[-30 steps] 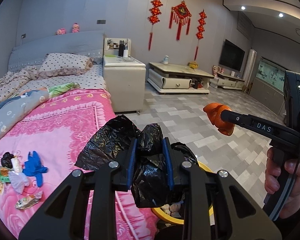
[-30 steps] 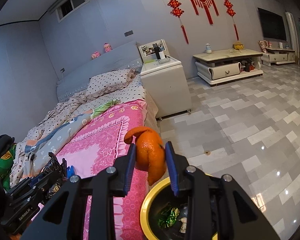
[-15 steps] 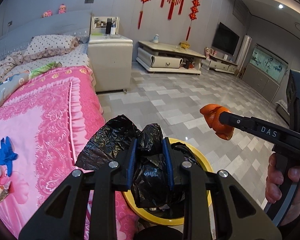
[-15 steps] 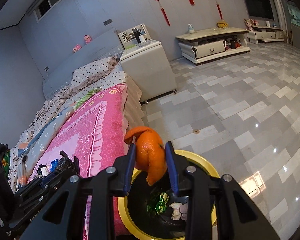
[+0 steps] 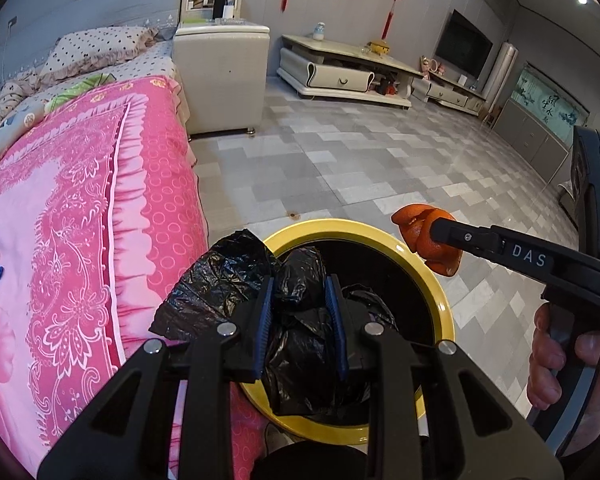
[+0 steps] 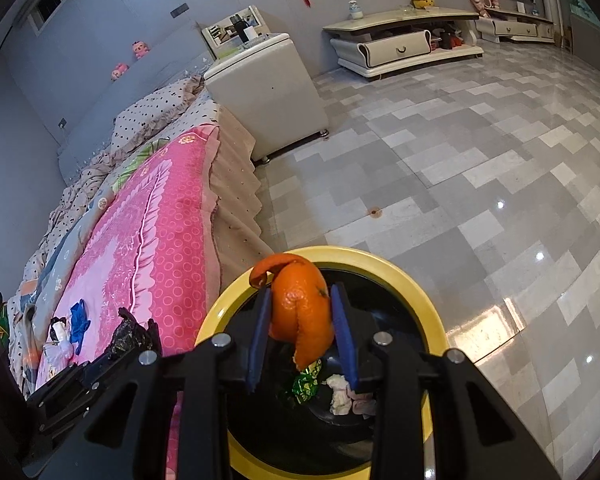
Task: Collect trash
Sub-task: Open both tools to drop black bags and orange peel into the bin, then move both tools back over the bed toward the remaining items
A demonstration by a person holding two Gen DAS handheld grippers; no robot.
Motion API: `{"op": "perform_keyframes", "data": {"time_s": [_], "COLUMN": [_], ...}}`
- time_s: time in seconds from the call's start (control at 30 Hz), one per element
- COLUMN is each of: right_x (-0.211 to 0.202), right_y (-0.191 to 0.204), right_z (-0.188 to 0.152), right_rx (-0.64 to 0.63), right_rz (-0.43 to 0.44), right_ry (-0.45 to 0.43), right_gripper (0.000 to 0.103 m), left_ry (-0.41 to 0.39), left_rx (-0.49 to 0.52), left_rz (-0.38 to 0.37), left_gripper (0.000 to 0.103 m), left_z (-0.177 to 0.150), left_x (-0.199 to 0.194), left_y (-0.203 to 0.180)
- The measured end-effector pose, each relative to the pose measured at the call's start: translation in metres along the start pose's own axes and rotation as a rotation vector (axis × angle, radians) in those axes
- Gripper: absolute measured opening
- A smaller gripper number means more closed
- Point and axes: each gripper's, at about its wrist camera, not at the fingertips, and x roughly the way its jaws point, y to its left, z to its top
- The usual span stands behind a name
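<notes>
Yellow-rimmed bin [image 6: 428, 300] beside pink bed [image 5: 80, 208], open tiled floor [image 6: 480, 160] right

Both hand-held grippers are being lowered and tilted downward toward the yellow-rimmed bin [image 6: 428, 300]. The left hand-held gripper [image 5: 300, 312] with the crumpled black bag [image 5: 300, 332] is being brought from above the pink bed cover [image 5: 100, 208] to over the bin's near rim. The right hand-held gripper [image 6: 300, 320] with the orange peel [image 6: 300, 308] is being carried down over the bin's opening, so the wrappers [image 6: 328, 392] inside are being revealed more fully.
</notes>
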Motion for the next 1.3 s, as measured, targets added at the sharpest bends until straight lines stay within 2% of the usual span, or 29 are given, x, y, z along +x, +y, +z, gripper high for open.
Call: {"op": "perform_keyframes", "data": {"time_s": [0.2,0.33,0.4,0.5,0.7,0.87,1.03,1.3], "right_x": [-0.012,-0.018,-0.02,-0.023,-0.031,-0.035,-0.033,-0.022], "right_y": [0.004,0.003,0.002,0.001,0.013,0.049,0.1,0.186], "right_z": [0.002,0.003,0.003,0.002,0.003,0.004,0.006,0.005], "right_rx": [-0.017,-0.006,0.0,0.015,0.019,-0.042,-0.124,-0.248], "right_rz": [-0.024,-0.046,-0.055,-0.068,-0.075,-0.035,0.014,0.109], "right_ry": [-0.032,-0.043,-0.048,-0.054,-0.072,-0.085,-0.094,-0.102], "right_gripper": [0.032,0.035,0.044,0.048,0.054,0.058,0.062,0.067], "left_ry": [-0.027,-0.057,-0.074,-0.095,-0.15,-0.194,-0.233,-0.272], "left_rx": [-0.006,-0.014,-0.018,-0.032,-0.069,-0.099,-0.164,-0.242], "left_rz": [-0.023,-0.04,-0.038,-0.027,0.041,0.118,0.207,0.363], "left_gripper": [0.029,0.045,0.053,0.063,0.073,0.079,0.083,0.084], "left_z": [0.001,0.0,0.0,-0.002,-0.001,0.001,-0.001,-0.016], "left_x": [-0.013,-0.028,-0.035,-0.048,-0.077,-0.104,-0.136,-0.184], "left_y": [0.001,0.004,0.007,0.016,0.05,0.091,0.148,0.239]}}
